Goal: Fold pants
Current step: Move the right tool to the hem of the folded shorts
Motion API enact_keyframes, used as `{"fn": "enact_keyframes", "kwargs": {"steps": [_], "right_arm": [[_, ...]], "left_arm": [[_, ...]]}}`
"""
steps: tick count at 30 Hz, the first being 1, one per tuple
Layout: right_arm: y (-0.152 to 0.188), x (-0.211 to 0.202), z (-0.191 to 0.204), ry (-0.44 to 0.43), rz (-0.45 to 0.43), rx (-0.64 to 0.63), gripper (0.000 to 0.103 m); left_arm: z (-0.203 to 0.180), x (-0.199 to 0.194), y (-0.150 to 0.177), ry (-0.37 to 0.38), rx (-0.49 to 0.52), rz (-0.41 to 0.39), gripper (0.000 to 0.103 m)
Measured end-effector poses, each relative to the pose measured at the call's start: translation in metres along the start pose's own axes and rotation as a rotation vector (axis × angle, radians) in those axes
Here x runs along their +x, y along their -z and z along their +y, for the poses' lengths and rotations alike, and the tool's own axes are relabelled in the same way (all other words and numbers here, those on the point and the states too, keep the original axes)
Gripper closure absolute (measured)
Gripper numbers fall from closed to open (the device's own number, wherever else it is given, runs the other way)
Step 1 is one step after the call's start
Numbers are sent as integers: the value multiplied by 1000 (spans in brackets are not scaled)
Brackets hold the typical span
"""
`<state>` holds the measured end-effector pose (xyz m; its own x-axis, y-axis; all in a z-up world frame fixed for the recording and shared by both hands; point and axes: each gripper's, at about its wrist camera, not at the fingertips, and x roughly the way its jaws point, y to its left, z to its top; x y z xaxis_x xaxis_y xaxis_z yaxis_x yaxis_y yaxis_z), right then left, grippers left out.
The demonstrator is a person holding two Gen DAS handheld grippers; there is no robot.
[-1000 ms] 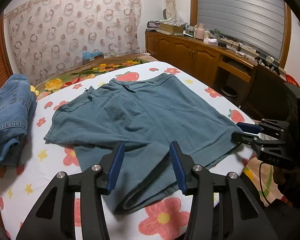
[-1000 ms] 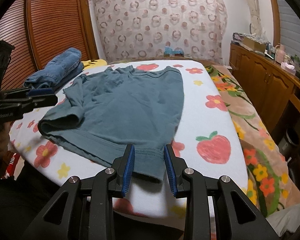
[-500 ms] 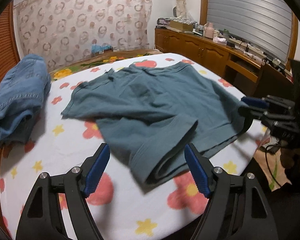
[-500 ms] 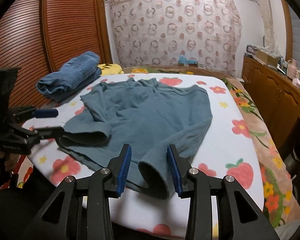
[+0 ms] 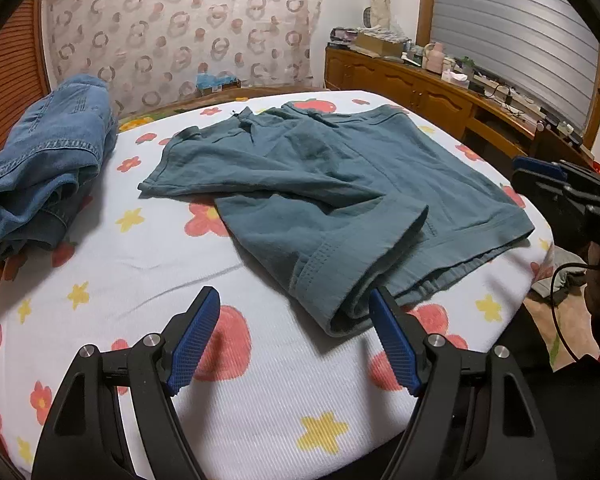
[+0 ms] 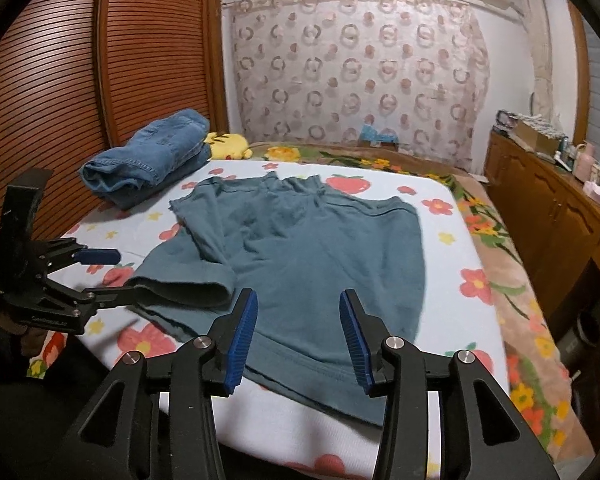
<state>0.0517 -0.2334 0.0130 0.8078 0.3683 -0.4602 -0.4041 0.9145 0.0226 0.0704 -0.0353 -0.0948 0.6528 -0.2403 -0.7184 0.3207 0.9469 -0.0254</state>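
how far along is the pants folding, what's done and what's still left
Done: the teal shorts lie spread on the bed, with one leg flopped loosely over the other. Folded jeans sit aside. In hand: nothing. The left gripper and right gripper have just been opening, with no cloth pinched. Left: no tidy fold shows yet, so probably the whole lengthwise and crosswise folding.

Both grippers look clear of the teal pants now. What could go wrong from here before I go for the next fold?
1. The left leg of the teal pants is doubled over loosely and bunched, so it may spring open or crease.
2. The hem lies near the bed edge; a tug could drag it off.
3. Left gripper and right gripper have just been opening; neither pinches cloth.
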Motion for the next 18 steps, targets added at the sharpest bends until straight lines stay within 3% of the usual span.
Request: {"fn": "enact_keyframes", "kwargs": {"steps": [17,18], "right_arm": [[-18,84,18,-137,128,-88,59],[-19,86,18,-145,134,-93,66]], "left_arm": [[7,6,1,-6,-16,11,25],[7,6,1,-6,-17,11,25]]}}
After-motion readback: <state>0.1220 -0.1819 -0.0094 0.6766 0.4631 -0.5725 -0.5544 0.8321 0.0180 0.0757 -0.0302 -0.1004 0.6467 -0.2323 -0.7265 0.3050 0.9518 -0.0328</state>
